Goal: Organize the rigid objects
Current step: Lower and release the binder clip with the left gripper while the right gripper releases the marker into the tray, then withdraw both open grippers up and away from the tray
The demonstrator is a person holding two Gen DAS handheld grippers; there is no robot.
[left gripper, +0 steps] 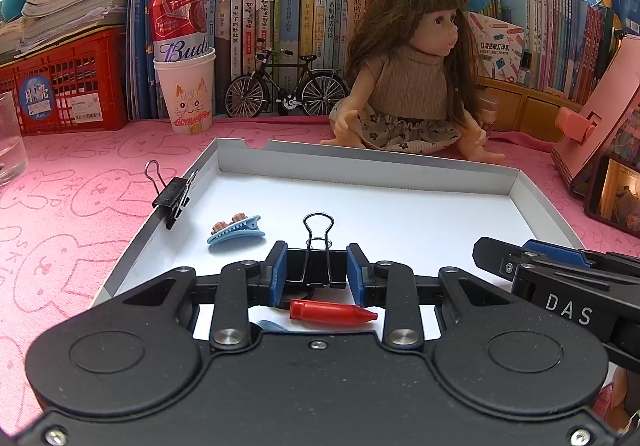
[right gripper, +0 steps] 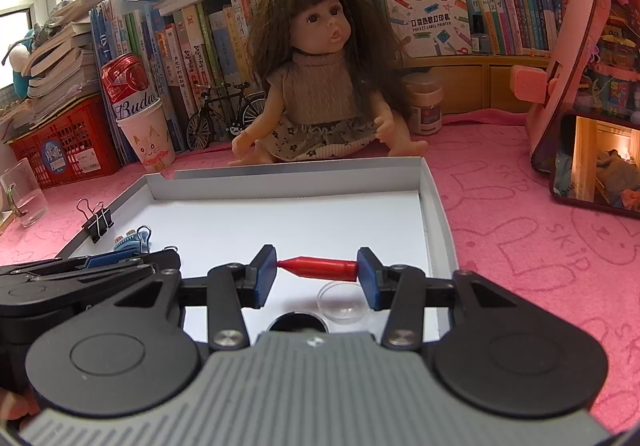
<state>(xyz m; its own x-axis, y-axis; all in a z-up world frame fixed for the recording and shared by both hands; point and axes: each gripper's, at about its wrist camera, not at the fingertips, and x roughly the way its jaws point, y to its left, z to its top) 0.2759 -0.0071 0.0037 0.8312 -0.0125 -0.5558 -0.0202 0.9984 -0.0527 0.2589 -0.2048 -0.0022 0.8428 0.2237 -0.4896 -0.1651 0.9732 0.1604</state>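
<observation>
A white tray [left gripper: 360, 170] lies on the pink cloth. My left gripper [left gripper: 317, 270] is shut on a black binder clip [left gripper: 318, 246], whose wire handles stand upright above the tray floor. Under its fingers a red crayon-shaped piece [left gripper: 332, 313] lies on the floor, tip to the right. My right gripper [right gripper: 318, 274] is shut on a red crayon-shaped piece [right gripper: 320, 269], its pads pressing on the tip and the flat end. A blue hair clip [left gripper: 236, 232] lies inside at the left. A second binder clip [left gripper: 172, 198] sits on the tray's left wall.
A clear round lid [right gripper: 344, 304] and a black round thing [right gripper: 296, 322] lie in the tray's near part. A doll [left gripper: 412, 86] sits behind the tray. A paper cup holding a can [left gripper: 186, 94], a model bicycle [left gripper: 286, 90], a glass [right gripper: 22, 192] and a pink dollhouse [right gripper: 580, 86] stand around.
</observation>
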